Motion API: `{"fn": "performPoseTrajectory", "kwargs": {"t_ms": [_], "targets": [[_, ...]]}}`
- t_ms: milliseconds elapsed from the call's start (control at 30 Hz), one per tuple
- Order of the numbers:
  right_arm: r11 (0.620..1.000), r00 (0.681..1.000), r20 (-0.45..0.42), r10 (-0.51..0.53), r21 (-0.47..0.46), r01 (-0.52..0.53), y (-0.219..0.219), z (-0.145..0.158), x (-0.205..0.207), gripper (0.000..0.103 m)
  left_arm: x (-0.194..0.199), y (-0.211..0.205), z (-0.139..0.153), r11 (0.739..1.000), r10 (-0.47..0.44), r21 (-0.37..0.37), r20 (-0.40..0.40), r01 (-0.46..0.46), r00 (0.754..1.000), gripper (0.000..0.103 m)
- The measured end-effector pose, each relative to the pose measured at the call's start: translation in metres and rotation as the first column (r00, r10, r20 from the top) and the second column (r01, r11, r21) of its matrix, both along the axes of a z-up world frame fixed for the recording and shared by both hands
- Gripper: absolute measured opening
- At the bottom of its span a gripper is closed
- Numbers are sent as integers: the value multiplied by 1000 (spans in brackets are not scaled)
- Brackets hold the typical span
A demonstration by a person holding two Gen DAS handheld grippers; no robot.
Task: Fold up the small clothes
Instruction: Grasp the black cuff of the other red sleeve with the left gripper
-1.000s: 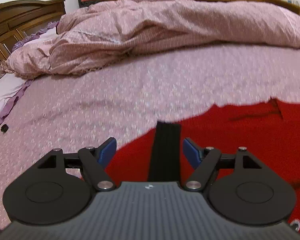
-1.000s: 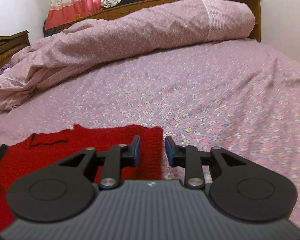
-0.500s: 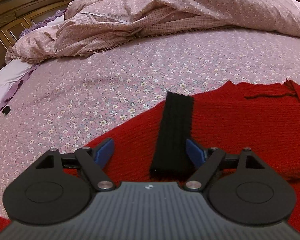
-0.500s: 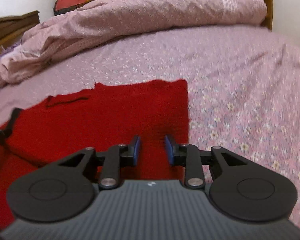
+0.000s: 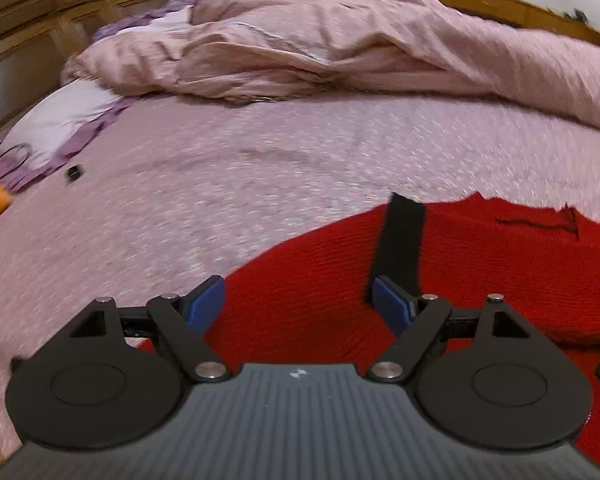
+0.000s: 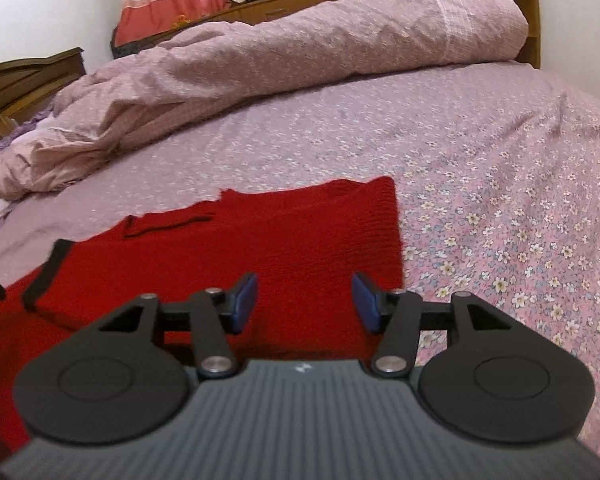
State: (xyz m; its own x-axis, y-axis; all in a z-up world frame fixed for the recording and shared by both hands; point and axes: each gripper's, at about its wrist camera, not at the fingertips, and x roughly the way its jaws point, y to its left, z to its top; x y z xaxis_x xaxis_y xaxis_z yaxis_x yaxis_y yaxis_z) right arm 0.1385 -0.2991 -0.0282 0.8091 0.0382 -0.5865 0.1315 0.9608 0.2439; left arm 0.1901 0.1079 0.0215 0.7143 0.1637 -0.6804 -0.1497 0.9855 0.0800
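Note:
A red knit garment lies spread flat on the bed, with a black band across its left part. My left gripper is open and empty, low over the garment's left edge; the black band lies by its right finger. In the right wrist view the same garment reaches to a straight right edge, and the black band shows at the far left. My right gripper is open and empty over the garment's near right corner.
The bed has a pink flowered sheet. A rumpled pink quilt is heaped along the far side, also in the right wrist view. A pillow, a small black object and a wooden headboard lie at the left.
My right gripper has opened wide from nearly shut. My left gripper has shifted left, so the black band now lies by its right finger. Both stay low over the garment.

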Motion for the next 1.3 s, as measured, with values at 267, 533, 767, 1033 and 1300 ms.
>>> {"fn": "performPoseTrajectory", "kwargs": {"t_ms": [267, 533, 767, 1033, 1300], "targets": [[997, 999, -5, 50, 55, -50, 14, 20, -34, 55, -62, 48, 31, 980, 142, -147, 28, -136, 990, 85], [994, 995, -13, 98, 54, -97, 28, 28, -65, 55, -111, 93, 45, 925, 305, -254, 47, -283, 951, 91], [994, 994, -38, 100, 44, -98, 34, 25, -81, 55, -139, 140, 25, 822, 436, -389, -40, -416, 899, 92], [994, 992, -65, 106, 21, -105, 40, 21, -92, 55, -172, 184, -10, 655, 570, -529, -122, -539, 812, 92], [994, 989, -95, 113, 3, -113, 47, 17, -95, 55, -186, 208, -52, 445, 584, -702, -243, -556, 774, 92]]}}
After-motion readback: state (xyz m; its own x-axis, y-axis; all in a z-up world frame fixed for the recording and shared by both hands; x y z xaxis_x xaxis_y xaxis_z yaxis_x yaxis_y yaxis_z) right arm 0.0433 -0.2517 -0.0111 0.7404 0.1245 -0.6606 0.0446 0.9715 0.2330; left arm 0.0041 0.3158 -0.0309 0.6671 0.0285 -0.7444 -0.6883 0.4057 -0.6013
